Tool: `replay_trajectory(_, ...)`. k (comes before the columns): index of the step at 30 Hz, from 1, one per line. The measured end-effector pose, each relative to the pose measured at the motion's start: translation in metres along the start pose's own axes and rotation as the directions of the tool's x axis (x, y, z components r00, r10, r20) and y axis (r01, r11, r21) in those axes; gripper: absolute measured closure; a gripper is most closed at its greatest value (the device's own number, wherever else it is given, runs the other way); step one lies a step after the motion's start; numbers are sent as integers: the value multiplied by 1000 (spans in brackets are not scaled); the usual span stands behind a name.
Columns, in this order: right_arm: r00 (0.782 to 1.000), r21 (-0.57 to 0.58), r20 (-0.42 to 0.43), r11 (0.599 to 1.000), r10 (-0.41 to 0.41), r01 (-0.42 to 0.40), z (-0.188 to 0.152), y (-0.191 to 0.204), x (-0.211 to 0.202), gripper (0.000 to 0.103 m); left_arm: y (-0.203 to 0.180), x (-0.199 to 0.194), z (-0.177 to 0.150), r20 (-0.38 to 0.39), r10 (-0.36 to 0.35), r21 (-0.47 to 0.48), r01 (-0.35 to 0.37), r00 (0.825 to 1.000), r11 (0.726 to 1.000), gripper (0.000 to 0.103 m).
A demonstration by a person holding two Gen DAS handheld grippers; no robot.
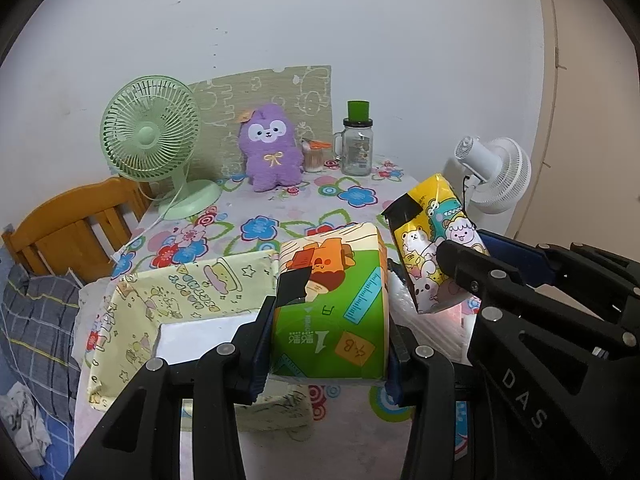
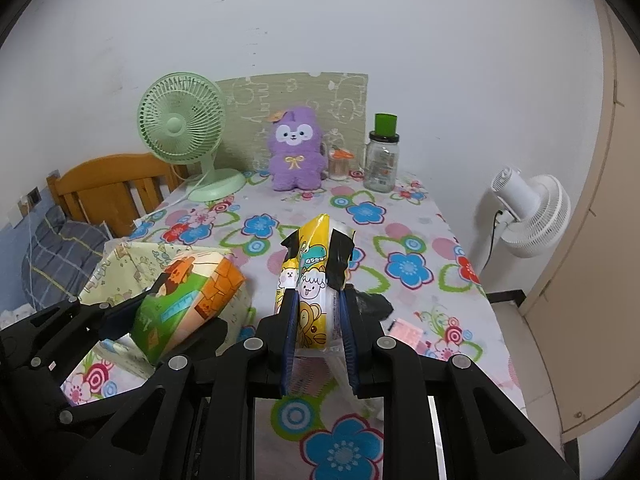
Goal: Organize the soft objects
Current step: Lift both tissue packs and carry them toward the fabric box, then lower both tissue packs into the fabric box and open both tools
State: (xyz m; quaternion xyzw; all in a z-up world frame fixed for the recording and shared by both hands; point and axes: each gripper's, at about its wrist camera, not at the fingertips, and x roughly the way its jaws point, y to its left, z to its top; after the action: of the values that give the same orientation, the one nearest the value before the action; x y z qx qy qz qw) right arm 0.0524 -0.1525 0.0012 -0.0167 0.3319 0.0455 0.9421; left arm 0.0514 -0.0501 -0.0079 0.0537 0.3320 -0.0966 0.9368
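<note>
Jaws clamped on both sides: left gripper (image 1: pixel 330 344) squeezing green tissue pack (image 1: pixel 332 304), right gripper (image 2: pixel 319 334) pinching yellow tissue pack (image 2: pixel 310 280). Both packs lifted above floral table (image 2: pixel 400 240). Beside the green pack, pale yellow box (image 1: pixel 160 300), open-topped, with something white inside, possibly paper. Glass jar (image 1: pixel 357 148) near purple plush (image 1: pixel 270 148), apparently empty.

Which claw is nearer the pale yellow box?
Left. The left claw, clamped on the green tissue pack, hangs right beside the pale yellow box; the right claw sits farther off, past that pack.
</note>
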Motion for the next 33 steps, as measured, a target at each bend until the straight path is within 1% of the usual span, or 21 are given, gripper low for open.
replay_trajectory(15,999,-44,-35,999,5,-6,12,38,20,80,36,8,0,-20,20,-6,-20,1000,1000,57)
replay_trajectory(33,992,-110,-108,991,62,-74,20,94,49,79,86,24,-9,-54,40,-51,-42,998,998,56)
